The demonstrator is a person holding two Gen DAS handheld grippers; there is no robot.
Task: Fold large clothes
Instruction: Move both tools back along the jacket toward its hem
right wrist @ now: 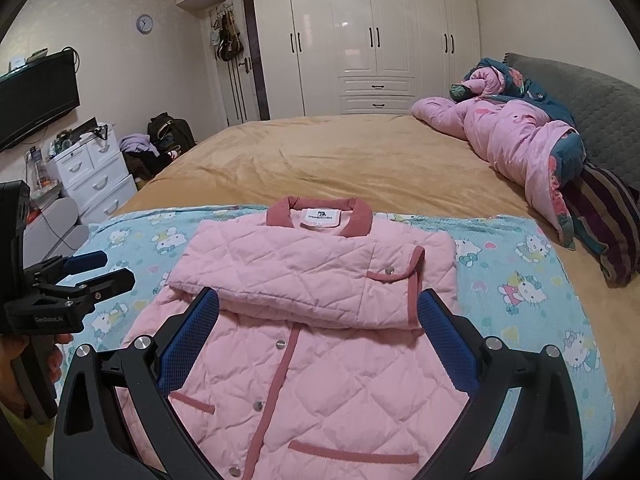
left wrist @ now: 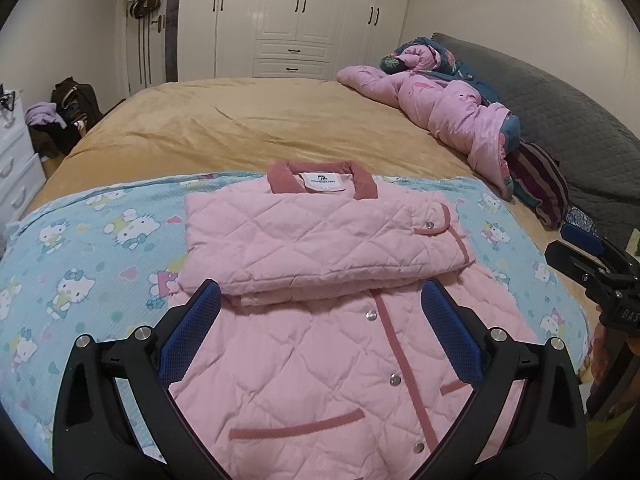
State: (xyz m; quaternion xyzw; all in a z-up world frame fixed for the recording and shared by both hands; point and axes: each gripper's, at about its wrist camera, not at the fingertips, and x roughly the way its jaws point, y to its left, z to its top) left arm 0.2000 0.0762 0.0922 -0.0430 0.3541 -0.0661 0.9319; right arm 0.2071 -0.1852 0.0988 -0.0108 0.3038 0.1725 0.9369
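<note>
The left gripper (left wrist: pixel 320 300) hangs over the lower half of a pink quilted jacket (left wrist: pixel 328 360), its two blue-padded fingers (left wrist: pixel 192 332) spread wide to either side of the button placket and holding nothing. The right gripper (right wrist: pixel 318 308) is posed much the same way above the same garment, jaws wide apart and empty, blue pads (right wrist: pixel 448 340) flanking the front panel.

The jacket lies face up on a light blue cartoon-cat blanket (left wrist: pixel 80 240) spread over the near end of a bed with a tan cover (left wrist: pixel 240 120). Its sleeves are folded across the chest in a thick band just below the darker pink collar (left wrist: pixel 322 178), where a white label shows. The lower body with its snaps and trimmed pockets stays unfolded toward the cameras.

From the left wrist view, the right gripper (left wrist: pixel 576 256) appears at the far right edge, off the jacket's side, with its fingers parted. The right wrist view shows the left gripper (right wrist: pixel 96 270) at the left edge beside the blanket, gripped by a hand (right wrist: pixel 24 356), jaws also apart.

Only the right wrist view takes in a wall-mounted television (right wrist: pixel 36 96), a round wall clock (right wrist: pixel 144 23) and a white chest of drawers (right wrist: pixel 96 176) in full. Both views show a white wardrobe (right wrist: pixel 376 40), a crumpled pink duvet (right wrist: pixel 508 136) and a grey quilted headboard (left wrist: pixel 560 112) at the far right of the bed.
</note>
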